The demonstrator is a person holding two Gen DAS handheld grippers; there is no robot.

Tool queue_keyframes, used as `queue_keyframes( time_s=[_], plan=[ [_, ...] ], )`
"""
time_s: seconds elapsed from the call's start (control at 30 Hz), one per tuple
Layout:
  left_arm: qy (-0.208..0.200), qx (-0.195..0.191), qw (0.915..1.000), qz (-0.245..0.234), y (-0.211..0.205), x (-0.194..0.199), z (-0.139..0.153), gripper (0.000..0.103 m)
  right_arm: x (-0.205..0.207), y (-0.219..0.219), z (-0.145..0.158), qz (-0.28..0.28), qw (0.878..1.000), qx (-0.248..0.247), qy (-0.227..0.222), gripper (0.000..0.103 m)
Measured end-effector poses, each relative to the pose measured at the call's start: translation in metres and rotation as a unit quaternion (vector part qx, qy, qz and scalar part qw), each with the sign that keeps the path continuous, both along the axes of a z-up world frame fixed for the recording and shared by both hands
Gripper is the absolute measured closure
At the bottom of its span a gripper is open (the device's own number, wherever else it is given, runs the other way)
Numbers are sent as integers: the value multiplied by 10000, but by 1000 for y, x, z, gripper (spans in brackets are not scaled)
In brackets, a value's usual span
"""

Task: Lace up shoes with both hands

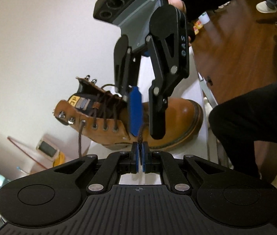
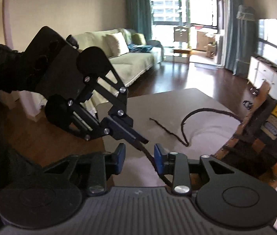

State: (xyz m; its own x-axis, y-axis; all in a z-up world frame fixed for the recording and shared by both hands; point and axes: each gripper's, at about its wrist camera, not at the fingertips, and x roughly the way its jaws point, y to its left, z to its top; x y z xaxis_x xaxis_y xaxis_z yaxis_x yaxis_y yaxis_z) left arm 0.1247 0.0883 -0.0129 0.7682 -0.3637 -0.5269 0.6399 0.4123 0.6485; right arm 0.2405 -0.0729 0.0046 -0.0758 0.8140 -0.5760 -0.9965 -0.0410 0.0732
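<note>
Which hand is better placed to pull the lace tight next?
Probably left: the left tongs are shut on the lace beside the boot. The right tongs stand open, the lace only passing between them.

Daylight pours through the window (image 2: 183,9), blown out white, leaving the near hand-held gripper (image 2: 138,157) dark and backlit. Fisheye bends both views' edges. The floor (image 1: 236,45) smears with motion blur; glare on the boot (image 1: 185,111) toe.
</note>
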Motion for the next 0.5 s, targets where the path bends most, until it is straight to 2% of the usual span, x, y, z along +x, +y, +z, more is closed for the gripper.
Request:
queue_keyframes(
  time_s=[0.03, 0.13, 0.2, 0.3, 0.4, 0.43, 0.47, 0.5],
  plan=[
    [-3, -7, 10000, 6, 0, 1, -1, 100, 0, -1, 0, -7, 10000, 18, 24, 99],
    [26, -161, 9998, 80, 2, 6, -1, 100, -1, -3, -1, -183, 9997, 134, 124, 99],
    [42, -357, 9991, 203, 4, 10, 0, 94, -2, -9, 1, -456, 9986, 202, 188, 99],
    [112, -781, 9951, 601, 13, 23, 7, 90, -3, -25, 13, -1285, 9907, 403, 176, 99],
    [186, -1358, 9845, 1092, 27, 41, 18, 90, -8, -41, 31, -2108, 9746, 759, -54, 99],
    [219, -1580, 9792, 1250, 32, 48, 23, 87, -13, -46, 39, -2441, 9652, 898, -264, 99],
    [227, -1758, 9752, 1324, 36, 54, 28, 72, -16, -48, 45, -2646, 9585, 974, -422, 99],
    [266, -1930, 9707, 1410, 40, 63, 33, 65, -20, -45, 48, -2796, 9532, 969, -615, 99]
  ],
)
